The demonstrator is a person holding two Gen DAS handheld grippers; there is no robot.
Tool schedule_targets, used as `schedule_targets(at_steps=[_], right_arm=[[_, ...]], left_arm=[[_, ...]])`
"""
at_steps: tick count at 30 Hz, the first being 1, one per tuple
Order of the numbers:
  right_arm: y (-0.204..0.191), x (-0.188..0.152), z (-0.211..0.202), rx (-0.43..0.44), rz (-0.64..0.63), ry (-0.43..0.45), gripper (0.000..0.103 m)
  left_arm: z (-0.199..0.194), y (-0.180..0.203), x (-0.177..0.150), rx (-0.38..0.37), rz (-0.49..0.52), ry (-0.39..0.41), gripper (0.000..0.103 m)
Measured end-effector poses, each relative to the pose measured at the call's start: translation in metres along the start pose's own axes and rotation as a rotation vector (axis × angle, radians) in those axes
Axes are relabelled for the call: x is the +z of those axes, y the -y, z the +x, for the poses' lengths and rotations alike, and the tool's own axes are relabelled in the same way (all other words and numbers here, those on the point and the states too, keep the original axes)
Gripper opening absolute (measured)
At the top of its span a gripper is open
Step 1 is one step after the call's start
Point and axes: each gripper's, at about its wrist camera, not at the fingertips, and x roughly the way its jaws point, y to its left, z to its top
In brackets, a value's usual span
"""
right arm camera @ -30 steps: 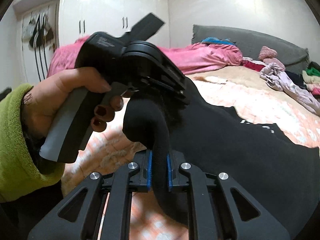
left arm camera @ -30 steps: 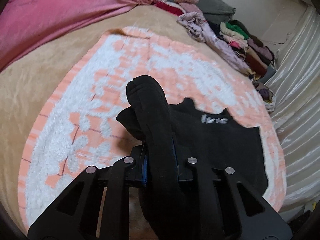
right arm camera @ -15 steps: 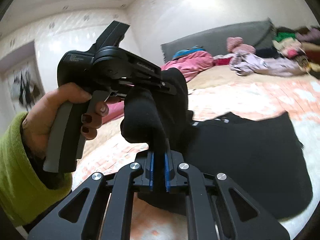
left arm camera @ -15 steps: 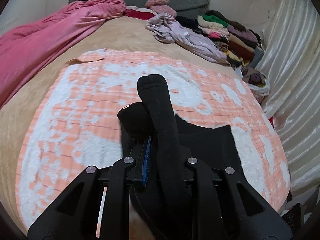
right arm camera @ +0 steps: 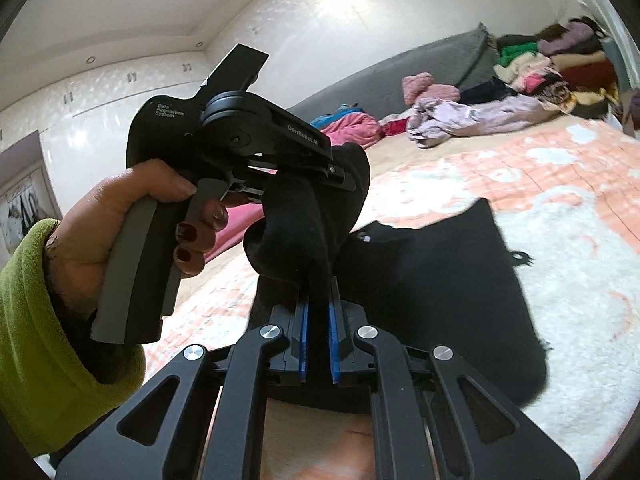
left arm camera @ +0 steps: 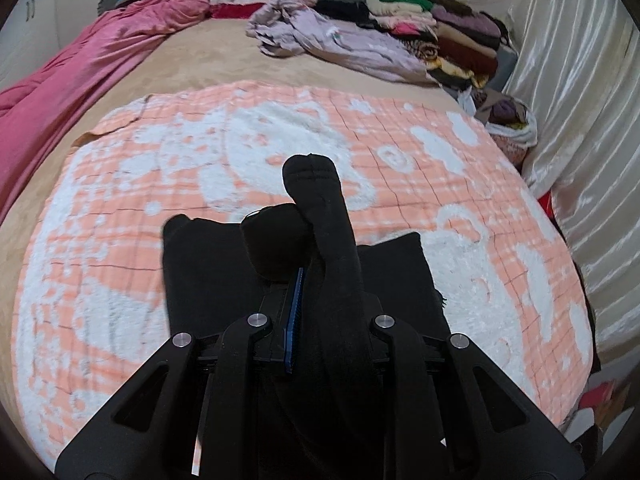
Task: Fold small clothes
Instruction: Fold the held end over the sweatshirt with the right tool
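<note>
We're mid-fold: left gripper (left arm camera: 316,300) and right gripper (right arm camera: 318,312) both clamped on bunched edges of the black garment (right arm camera: 432,304), which hangs lower centre over the peach blanket (left arm camera: 120,208). Next, probably lay the edge down flat. Left tool body reads "Data Acquisition System".

Right wrist view: left tongs (right arm camera: 320,200) body has white print "Data Acquisition System" on rear housing, and "GenRobot.AI" along side bar, roughly legible. Small white mark on black garment (right arm camera: 432,280), too small to read. Left wrist view: no readable text.
</note>
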Motion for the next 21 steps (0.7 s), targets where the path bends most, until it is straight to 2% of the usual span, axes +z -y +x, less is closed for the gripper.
schedule_targets(at_steps=[6,9,10,11,13,14,16,18,19,21], right_arm=[[0.021,-0.005,-0.010,-0.038,0.054,-0.023,0.007],[0.027,-0.009,-0.011,-0.057,0.066,-0.045,0.007],[0.029,-0.009,-0.010,-0.061,0.068,-0.054,0.007],[0.029,-0.010,-0.010,-0.069,0.067,-0.064,0.008],[0.033,-0.013,-0.010,-0.103,0.074,-0.092,0.010],[0.038,-0.013,-0.011,-0.113,0.082,-0.101,0.011],[0.047,-0.017,-0.015,-0.141,0.096,-0.129,0.021],[0.054,-0.019,-0.022,-0.164,0.100,-0.142,0.022],[0.057,-0.019,-0.026,-0.182,0.099,-0.147,0.022],[0.062,-0.015,-0.038,-0.223,0.100,-0.140,0.024]], left_arm=[[0.024,0.029,-0.002,0.013,0.043,-0.028,0.013],[0.032,0.039,-0.006,-0.017,0.061,-0.032,0.025],[0.034,0.042,-0.007,-0.034,0.073,-0.027,0.040],[0.033,0.043,-0.010,-0.075,0.084,-0.017,0.061],[0.028,0.040,-0.014,-0.122,0.070,0.005,0.075],[0.024,0.036,-0.016,-0.138,0.057,0.018,0.075],[0.010,0.020,-0.021,-0.173,0.006,0.061,0.075],[-0.008,-0.002,-0.027,-0.188,-0.051,0.121,0.075],[-0.015,-0.011,-0.030,-0.181,-0.064,0.146,0.074],[-0.026,-0.036,-0.039,-0.099,-0.098,0.195,0.074]])
